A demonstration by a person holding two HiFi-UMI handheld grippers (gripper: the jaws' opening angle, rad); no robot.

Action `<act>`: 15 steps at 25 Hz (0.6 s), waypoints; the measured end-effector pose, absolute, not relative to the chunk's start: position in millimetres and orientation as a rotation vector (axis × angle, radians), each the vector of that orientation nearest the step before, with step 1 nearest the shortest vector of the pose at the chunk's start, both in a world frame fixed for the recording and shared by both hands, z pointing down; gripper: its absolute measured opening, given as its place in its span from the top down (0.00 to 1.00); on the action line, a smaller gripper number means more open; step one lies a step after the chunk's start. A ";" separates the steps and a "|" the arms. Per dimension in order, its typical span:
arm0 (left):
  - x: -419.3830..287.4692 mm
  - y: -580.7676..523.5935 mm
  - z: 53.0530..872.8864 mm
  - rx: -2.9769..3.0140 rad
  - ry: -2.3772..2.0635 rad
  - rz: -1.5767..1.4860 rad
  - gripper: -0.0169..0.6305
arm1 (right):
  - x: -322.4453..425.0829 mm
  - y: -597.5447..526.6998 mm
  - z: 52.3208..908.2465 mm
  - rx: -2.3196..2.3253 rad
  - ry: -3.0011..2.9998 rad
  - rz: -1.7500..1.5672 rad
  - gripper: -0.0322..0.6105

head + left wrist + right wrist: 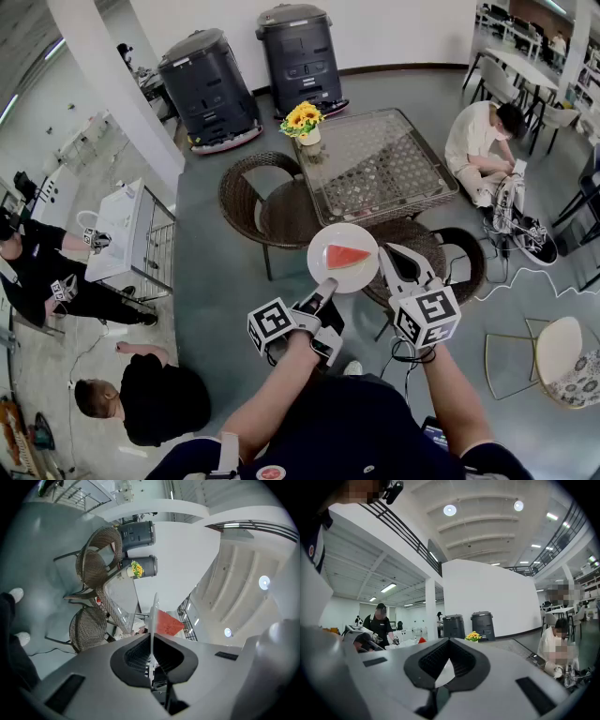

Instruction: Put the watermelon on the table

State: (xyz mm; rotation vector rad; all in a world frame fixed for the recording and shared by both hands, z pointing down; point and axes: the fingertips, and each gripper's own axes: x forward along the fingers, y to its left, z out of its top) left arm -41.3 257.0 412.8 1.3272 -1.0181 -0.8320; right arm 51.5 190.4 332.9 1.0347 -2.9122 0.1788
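Note:
A red watermelon slice [348, 255] lies on a round white plate [328, 242] held in the air above a wicker chair, short of the glass-topped table [375, 164]. My left gripper [328, 284] is shut on the plate's near rim. In the left gripper view the plate [154, 605] runs edge-on between the jaws of that gripper [152, 634], with the slice [166, 623] beside it. My right gripper [386, 251] hangs by the plate's right rim. In its own view its tips [449, 640] meet and nothing reaches past them.
Yellow flowers in a white pot [302, 120] stand on the table's far left corner. Wicker chairs [262, 202] [445, 258] flank the table's near side. Two dark bins [211, 89] [300, 56] stand behind. A person [483, 141] crouches at the right; others and a white cart [117, 230] are at the left.

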 end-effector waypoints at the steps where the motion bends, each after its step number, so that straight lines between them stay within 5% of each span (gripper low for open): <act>1: -41.3 256.4 412.5 1.327 -1.018 -0.832 0.95 | 51.4 189.9 332.2 1.034 -2.913 0.179 0.95; 15: -40.3 255.3 412.0 1.333 -1.023 -0.834 0.95 | 51.3 188.5 332.2 1.030 -2.910 0.177 0.95</act>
